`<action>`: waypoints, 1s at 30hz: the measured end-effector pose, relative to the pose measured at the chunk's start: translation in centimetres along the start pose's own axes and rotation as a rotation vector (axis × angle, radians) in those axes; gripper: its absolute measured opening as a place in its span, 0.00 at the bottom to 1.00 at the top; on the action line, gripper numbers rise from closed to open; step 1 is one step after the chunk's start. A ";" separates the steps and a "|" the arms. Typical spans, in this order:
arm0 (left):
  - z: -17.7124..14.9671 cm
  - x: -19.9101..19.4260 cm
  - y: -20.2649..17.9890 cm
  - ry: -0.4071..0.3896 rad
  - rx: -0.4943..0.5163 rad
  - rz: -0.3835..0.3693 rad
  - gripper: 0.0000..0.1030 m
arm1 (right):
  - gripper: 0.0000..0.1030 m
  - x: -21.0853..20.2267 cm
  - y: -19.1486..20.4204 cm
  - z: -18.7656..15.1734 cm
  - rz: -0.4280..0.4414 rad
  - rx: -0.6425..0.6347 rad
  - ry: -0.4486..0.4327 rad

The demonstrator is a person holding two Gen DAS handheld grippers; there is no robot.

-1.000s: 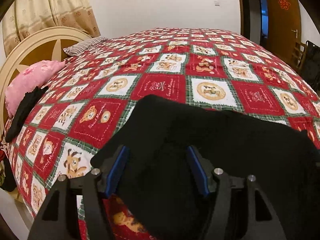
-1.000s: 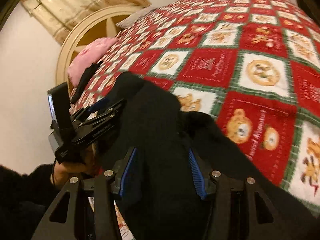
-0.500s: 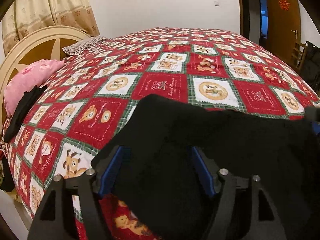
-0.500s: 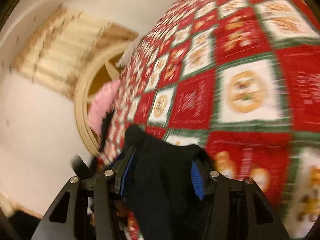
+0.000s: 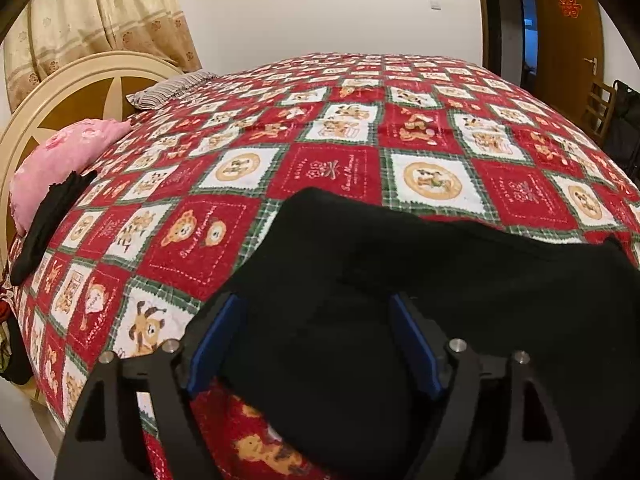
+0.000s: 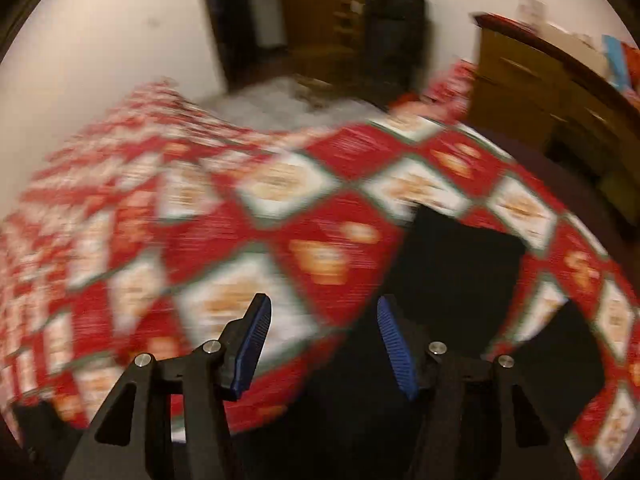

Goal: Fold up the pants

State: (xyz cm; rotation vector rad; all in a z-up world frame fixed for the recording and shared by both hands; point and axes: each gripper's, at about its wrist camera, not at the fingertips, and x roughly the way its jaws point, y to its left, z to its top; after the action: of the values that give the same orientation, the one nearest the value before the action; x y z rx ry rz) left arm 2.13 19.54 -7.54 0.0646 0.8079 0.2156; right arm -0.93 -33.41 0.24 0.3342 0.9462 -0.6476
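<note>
Now I see a big bed with a red, white and green teddy-bear quilt [image 5: 328,168].
My left gripper [image 5: 316,344] has been opening over the soft black pants [image 5: 460,280] lying on it; my right gripper [image 6: 320,340] has just opened wider with nothing inside; a pink pillow [image 5: 52,160] is near the headboard.

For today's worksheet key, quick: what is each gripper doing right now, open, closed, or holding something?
Left gripper: open, jaws just been opening, black pants lie loose between them.
Right gripper: open, jaws just opened slightly, gripping nothing; blurred picture.

Matt black knit pants [image 5: 420,320], soft printed cloth bedspread [image 5: 332,168], glossy cream headboard [image 5: 80,76] at ten o'clock, ribbed blue pads [image 5: 212,336].
</note>
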 end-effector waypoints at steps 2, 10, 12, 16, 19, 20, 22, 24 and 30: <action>0.0 0.0 0.1 0.003 -0.003 0.004 0.80 | 0.55 1.9 -0.7 0.1 -0.084 -0.001 0.043; 0.1 0.1 0.4 0.011 -0.010 0.011 0.85 | 0.59 4.0 -2.9 0.3 -0.075 0.046 0.080; 0.2 0.2 0.5 0.015 -0.014 0.012 0.86 | 0.39 3.8 -3.3 0.3 -0.058 0.027 0.088; 0.1 0.2 0.5 0.014 -0.014 0.011 0.86 | 0.05 3.8 -6.2 0.0 0.101 0.112 0.099; 0.2 0.2 0.5 0.016 -0.012 0.013 0.86 | 0.05 2.1 -9.3 -1.3 0.227 0.188 0.038; 0.2 0.2 0.5 0.016 -0.013 0.012 0.86 | 0.05 0.9 -10.2 -2.0 0.260 0.207 0.007; 0.2 0.2 0.5 0.016 -0.011 0.010 0.86 | 0.05 -1.5 -12.2 -3.6 0.302 0.247 -0.055; 0.2 0.2 0.5 0.017 -0.013 0.013 0.86 | 0.05 -3.1 -14.3 -4.9 0.338 0.296 -0.103; 0.2 0.2 0.5 0.016 -0.014 0.013 0.87 | 0.05 -5.4 -21.5 -11.1 0.411 0.513 -0.180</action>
State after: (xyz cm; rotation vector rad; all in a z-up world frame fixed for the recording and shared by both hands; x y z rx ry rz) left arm 2.36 20.11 -7.45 0.0550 0.8225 0.2339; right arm -24.14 -42.00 -1.14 0.8861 0.5037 -0.5212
